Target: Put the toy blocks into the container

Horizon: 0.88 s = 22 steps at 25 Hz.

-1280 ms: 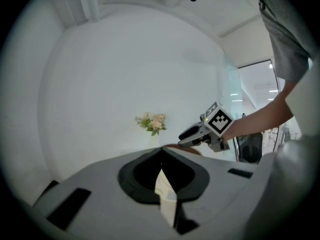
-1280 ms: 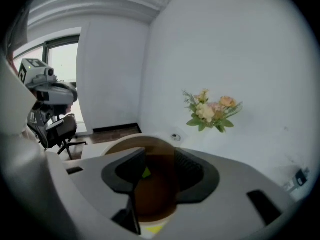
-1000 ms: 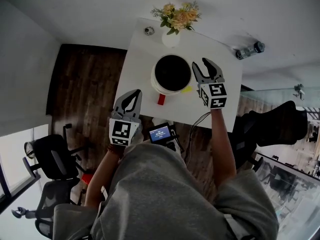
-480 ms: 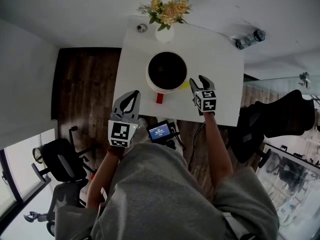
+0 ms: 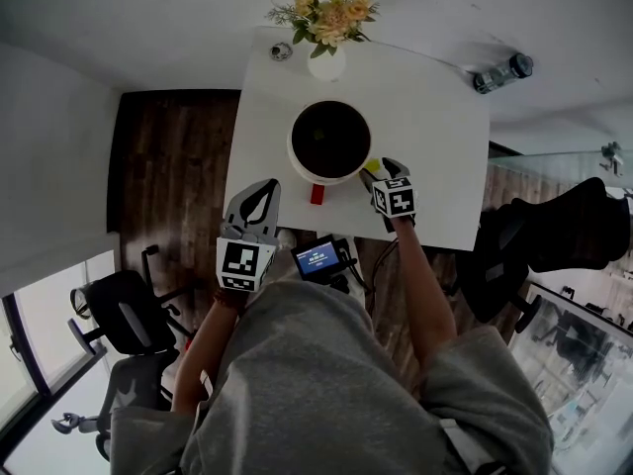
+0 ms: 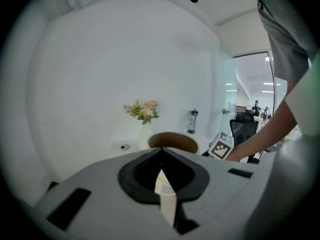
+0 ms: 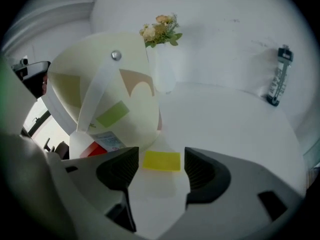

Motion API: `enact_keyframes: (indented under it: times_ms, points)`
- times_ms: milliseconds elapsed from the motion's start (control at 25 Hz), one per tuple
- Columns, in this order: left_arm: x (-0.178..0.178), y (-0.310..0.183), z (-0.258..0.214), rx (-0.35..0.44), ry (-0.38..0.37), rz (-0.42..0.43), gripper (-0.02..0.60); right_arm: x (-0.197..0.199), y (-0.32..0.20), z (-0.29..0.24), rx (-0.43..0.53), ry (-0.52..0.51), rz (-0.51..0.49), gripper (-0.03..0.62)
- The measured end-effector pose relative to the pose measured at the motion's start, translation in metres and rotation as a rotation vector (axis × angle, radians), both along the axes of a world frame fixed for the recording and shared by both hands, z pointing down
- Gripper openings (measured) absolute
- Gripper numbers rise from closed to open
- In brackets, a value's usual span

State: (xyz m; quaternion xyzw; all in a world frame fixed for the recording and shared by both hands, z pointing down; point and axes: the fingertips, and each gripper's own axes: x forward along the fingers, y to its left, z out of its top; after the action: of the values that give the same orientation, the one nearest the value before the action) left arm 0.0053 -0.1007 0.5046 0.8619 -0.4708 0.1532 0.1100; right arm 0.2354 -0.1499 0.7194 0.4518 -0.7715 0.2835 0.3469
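A cream container [image 5: 295,161] with a dark inside stands mid-table; the right gripper view shows its side wall [image 7: 105,104]. A flat yellow block [image 7: 161,160] lies on the table at its right foot and shows in the head view too [image 5: 371,166]. A red block [image 5: 317,194] lies at the container's near side, partly hidden behind a jaw in the right gripper view [image 7: 94,149]. My right gripper [image 5: 382,172] [image 7: 160,173] is low over the yellow block, its jaws opening on either side of it without touching. My left gripper [image 5: 259,190] [image 6: 161,151] hangs shut and empty off the table's near-left edge.
A white vase of flowers [image 5: 326,62] stands at the table's far edge, a small round thing [image 5: 280,52] left of it and a bottle [image 5: 501,73] far right. A small screen [image 5: 316,260] is at my waist. Office chairs [image 5: 119,310] stand on the floor around.
My right gripper has come back and left from beside the container's rim down to the yellow block, and its jaws have spread wider. The left gripper has stayed put.
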Motion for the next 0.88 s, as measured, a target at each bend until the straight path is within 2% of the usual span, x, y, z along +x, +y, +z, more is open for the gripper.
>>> enact_keyframes:
  times_ms: [80,400,680,880]
  points:
    - [0.0,-0.001,0.0,-0.002,-0.001,-0.004,0.006,-0.004,0.0,0.005,-0.023,-0.01,-0.004,0.281]
    - [-0.001,-0.004,-0.001,0.001,0.0,-0.016,0.006,-0.007,0.004,0.028,-0.079,0.075,-0.036,0.284]
    - [-0.006,-0.003,-0.004,0.012,0.007,-0.024,0.006,-0.001,0.002,0.024,-0.07,0.103,-0.005,0.282]
    - [-0.008,-0.003,-0.008,0.022,0.024,-0.02,0.006,0.0,-0.001,0.001,-0.023,0.084,0.018,0.282]
